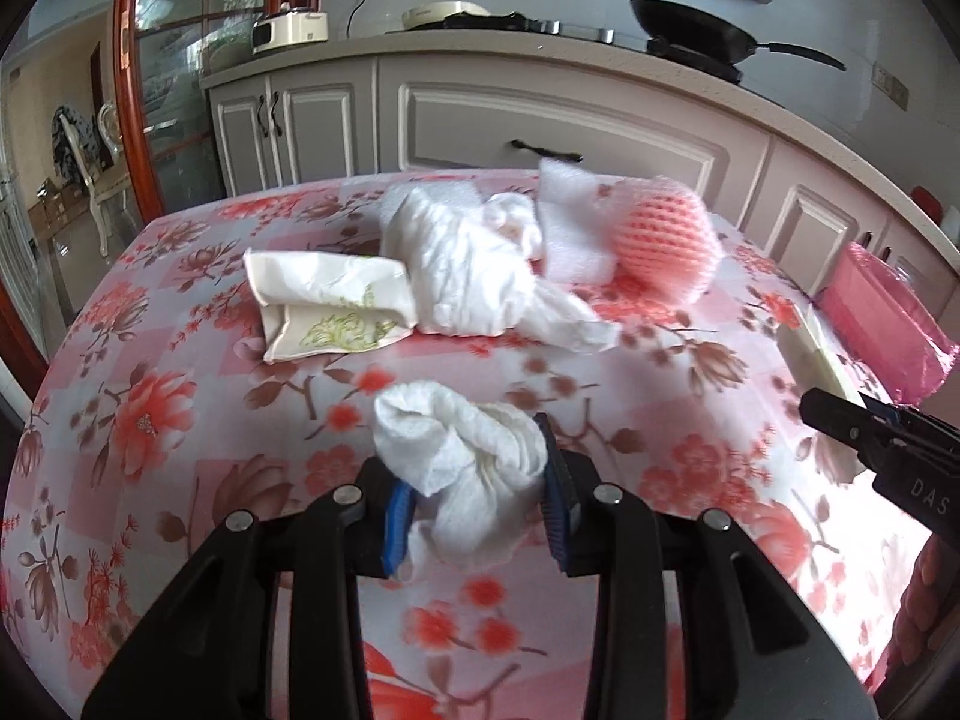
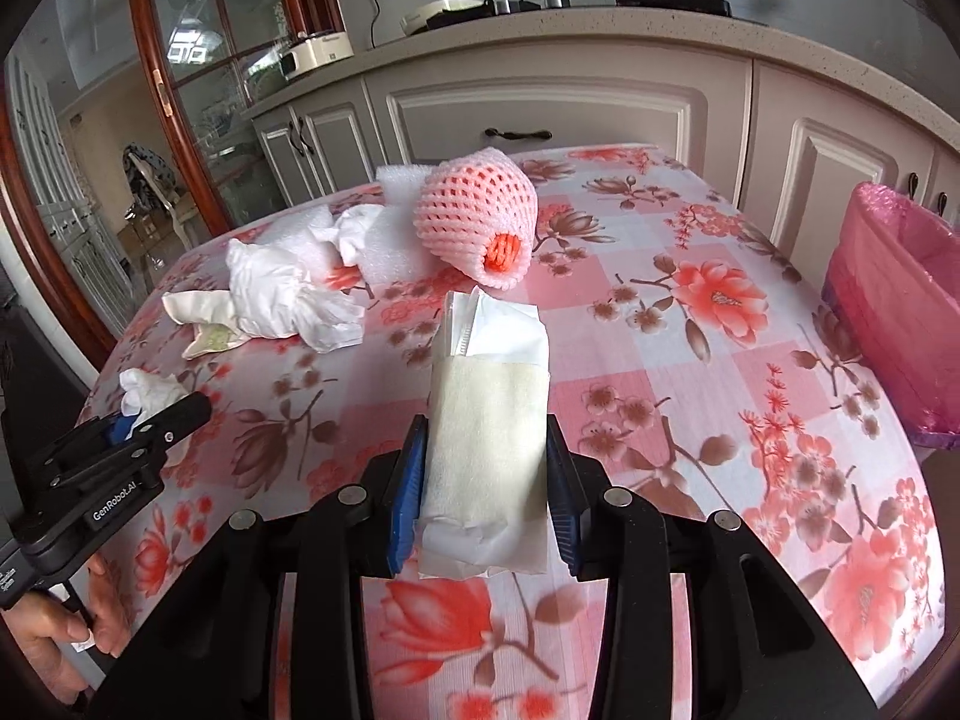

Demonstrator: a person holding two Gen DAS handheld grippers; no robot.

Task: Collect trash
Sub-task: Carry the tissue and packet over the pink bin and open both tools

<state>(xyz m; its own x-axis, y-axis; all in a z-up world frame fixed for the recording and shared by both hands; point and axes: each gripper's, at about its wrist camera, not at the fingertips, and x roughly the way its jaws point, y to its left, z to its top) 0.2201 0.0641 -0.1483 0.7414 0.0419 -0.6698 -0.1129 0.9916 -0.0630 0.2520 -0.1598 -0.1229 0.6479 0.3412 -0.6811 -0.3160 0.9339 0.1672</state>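
- Left gripper (image 1: 474,501): black frame with blue pads, jaws clamped on a crumpled white paper towel wad (image 1: 462,450), which bulges out ahead of the pads above the counter.
- Right gripper (image 2: 486,495): jaws clamped on the sides of a flat cream-and-white tissue packet (image 2: 489,420), whose far end sticks out toward 12 o'clock.
- Counter (image 2: 690,372): covered by a pink checked cloth printed with red and brown flowers; it carries all the loose trash.
- From the left jaws, at 11 o'clock: a folded cream paper napkin with a green print (image 1: 327,300), lying flat.
- At 12 o'clock, touching the napkin's right end: a large crumpled white paper sheet (image 1: 468,264).
- At 1 o'clock, near the far edge: a white foam sheet (image 1: 570,222), and just beside it on the right a pink foam fruit net (image 1: 666,240); in the right wrist view its open end shows orange inside.
- From the right jaws, at 2 o'clock: a bin lined with a pink plastic bag (image 2: 894,312), at the counter's right edge.
- At 8 o'clock in the right wrist view: a hand (image 2: 72,630) on the left gripper's handle.
- Background, 12 o'clock: grey kitchen cabinets (image 1: 558,114) bearing a black frying pan (image 1: 702,30).
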